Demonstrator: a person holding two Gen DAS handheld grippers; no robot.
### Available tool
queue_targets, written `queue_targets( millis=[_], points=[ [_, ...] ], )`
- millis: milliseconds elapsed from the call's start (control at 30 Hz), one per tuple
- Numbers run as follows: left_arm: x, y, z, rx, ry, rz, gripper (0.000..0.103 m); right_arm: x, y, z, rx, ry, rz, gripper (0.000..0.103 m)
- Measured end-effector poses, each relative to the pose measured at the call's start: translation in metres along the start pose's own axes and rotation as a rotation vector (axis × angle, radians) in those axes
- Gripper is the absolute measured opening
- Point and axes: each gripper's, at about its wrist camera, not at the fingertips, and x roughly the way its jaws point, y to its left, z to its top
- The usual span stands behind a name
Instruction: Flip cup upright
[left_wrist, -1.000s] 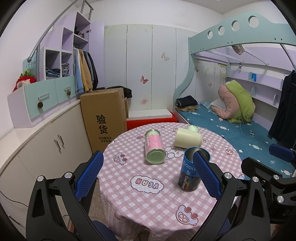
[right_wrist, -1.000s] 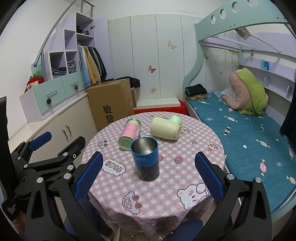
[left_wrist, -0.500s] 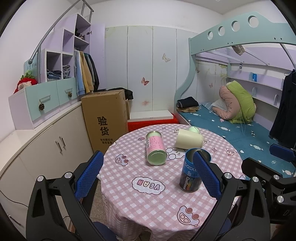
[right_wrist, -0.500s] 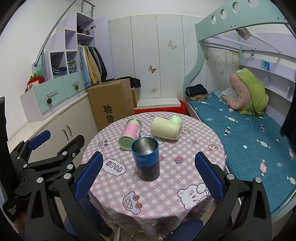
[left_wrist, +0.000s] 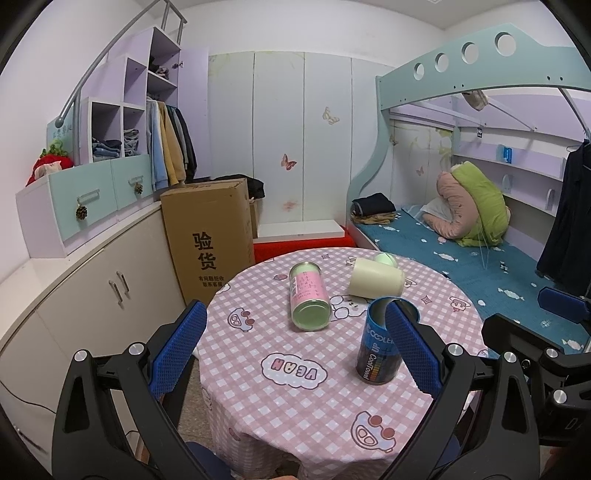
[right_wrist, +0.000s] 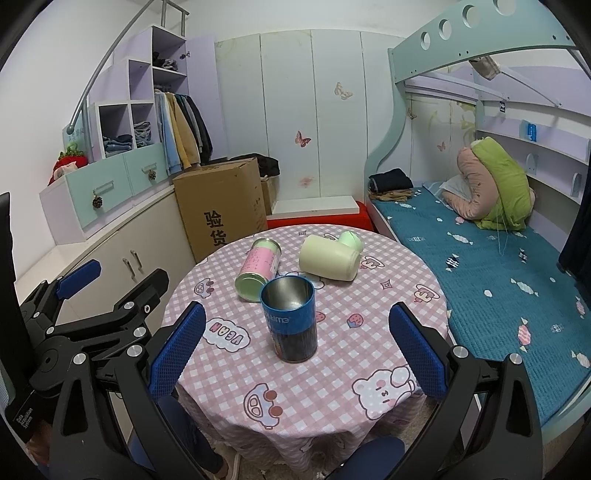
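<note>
The blue cup (right_wrist: 291, 319) stands upright on the round worktop (right_wrist: 388, 295), open mouth up, showing a shiny metal inside, with white lettering and coloured stripes on its wall. In the right wrist view it sits at the worktop's centre; in the left wrist view (left_wrist: 380, 343) it is at 3 o'clock, partly behind a pad. At 11 o'clock from it lies a pink-and-green can (right_wrist: 258, 269) on its side, and at 1 o'clock a cream cup (right_wrist: 330, 259), also on its side.

Since a second ago nothing on the worktop has shifted; both views have only drifted slightly.

The left tongs (left_wrist: 295, 350) and right tongs (right_wrist: 295, 350) are both spread wide, grasping nothing.

A pink checked cloth covers the worktop. At 10 o'clock stands a cardboard box (right_wrist: 221, 206); at 3 o'clock, a bunk bed (right_wrist: 480, 258).
</note>
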Motion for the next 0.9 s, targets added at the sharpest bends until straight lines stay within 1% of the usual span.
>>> queue_targets(
  millis=[600, 733, 900],
  points=[
    [0.0024, 0.0000, -0.0009, -0.003, 0.006, -0.005, 0.097, -0.0019, 0.0008, 0.0021, -0.003, -0.002, -0.004, 0.096],
    [0.0021, -0.0002, -0.0009, -0.002, 0.001, -0.005, 0.097, -0.0018, 0.0010, 0.0027, -0.004, -0.003, -0.005, 0.096],
    [-0.0010, -0.0014, -0.0042, -0.002, -0.020, 0.016, 0.097, -0.0017, 0.0016, 0.0024, -0.006, 0.000, 0.000, 0.096]
  ],
)
